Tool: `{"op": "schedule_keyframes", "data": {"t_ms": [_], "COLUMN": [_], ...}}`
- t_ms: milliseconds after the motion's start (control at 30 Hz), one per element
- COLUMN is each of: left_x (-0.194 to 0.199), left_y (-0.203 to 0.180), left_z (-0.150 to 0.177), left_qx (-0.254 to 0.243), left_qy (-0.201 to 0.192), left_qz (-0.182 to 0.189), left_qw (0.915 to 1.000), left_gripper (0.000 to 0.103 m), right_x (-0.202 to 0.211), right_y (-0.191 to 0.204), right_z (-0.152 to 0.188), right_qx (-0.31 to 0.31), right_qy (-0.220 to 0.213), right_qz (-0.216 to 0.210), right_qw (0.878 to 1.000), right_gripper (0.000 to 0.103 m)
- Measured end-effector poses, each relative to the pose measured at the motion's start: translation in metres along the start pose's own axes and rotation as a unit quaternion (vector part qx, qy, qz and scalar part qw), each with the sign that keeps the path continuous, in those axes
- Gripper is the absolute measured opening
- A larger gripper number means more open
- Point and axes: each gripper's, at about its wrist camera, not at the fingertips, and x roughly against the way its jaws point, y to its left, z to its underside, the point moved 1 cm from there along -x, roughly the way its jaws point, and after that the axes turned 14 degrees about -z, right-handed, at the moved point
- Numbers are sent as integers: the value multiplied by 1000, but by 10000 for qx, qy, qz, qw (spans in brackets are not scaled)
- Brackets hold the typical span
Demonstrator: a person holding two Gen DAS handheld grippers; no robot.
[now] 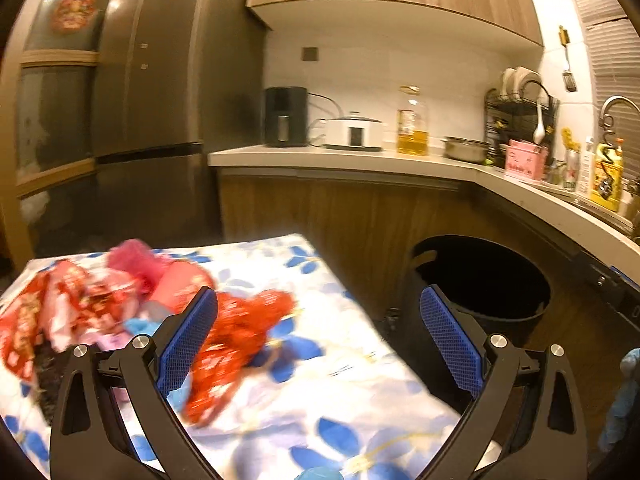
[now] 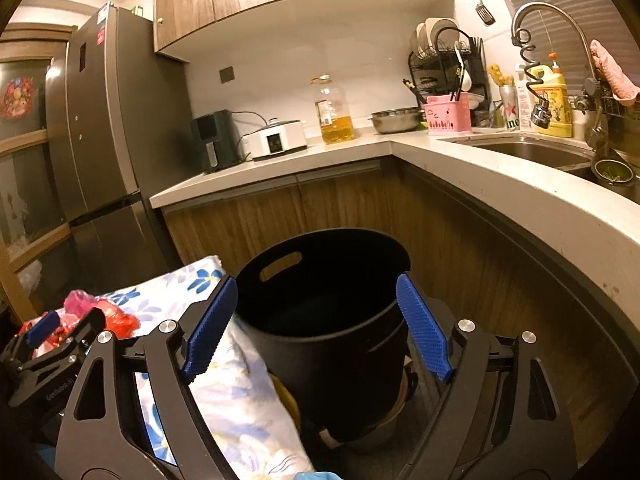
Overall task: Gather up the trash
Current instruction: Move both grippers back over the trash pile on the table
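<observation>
- Here the left hand-held gripper (image 1: 318, 334) gapes empty above the floral-clothed desk (image 1: 320, 392).
- Red wrappers (image 1: 236, 336) lie at its nine o'clock.
- Right hand-held gripper (image 2: 316, 328) spread wide, empty, framing the black bin (image 2: 320, 320).

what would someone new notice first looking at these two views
Probably the heap of red and pink wrappers lying on the blue-flowered tablecloth, just ahead of the open left gripper. Next, the black bin on the floor beside the table, below the counter, framed by the open, empty right gripper.
</observation>
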Motion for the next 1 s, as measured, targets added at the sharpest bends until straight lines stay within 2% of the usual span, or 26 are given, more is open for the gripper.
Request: {"op": "schedule_keyframes", "data": {"t_ms": [267,600,1000], "left_x": [18,34,35], "left_y": [45,101,162], "left_z": [8,23,43], "left_qx": [197,330,564], "left_qy": [47,66,187], "left_qz": [-361,-903,-1405], "left_qw": [9991,9953,9883], "left_gripper": [97,97,97], "right_x": [17,16,3], "right_y": [30,78,128], "right_z": [11,26,43], "right_qx": [171,412,542], "right_qy": [-72,60,235], "right_qz": [-125,-623,-1189], "right_qw": [9997,9972,9912], "right_gripper": [81,81,81]}}
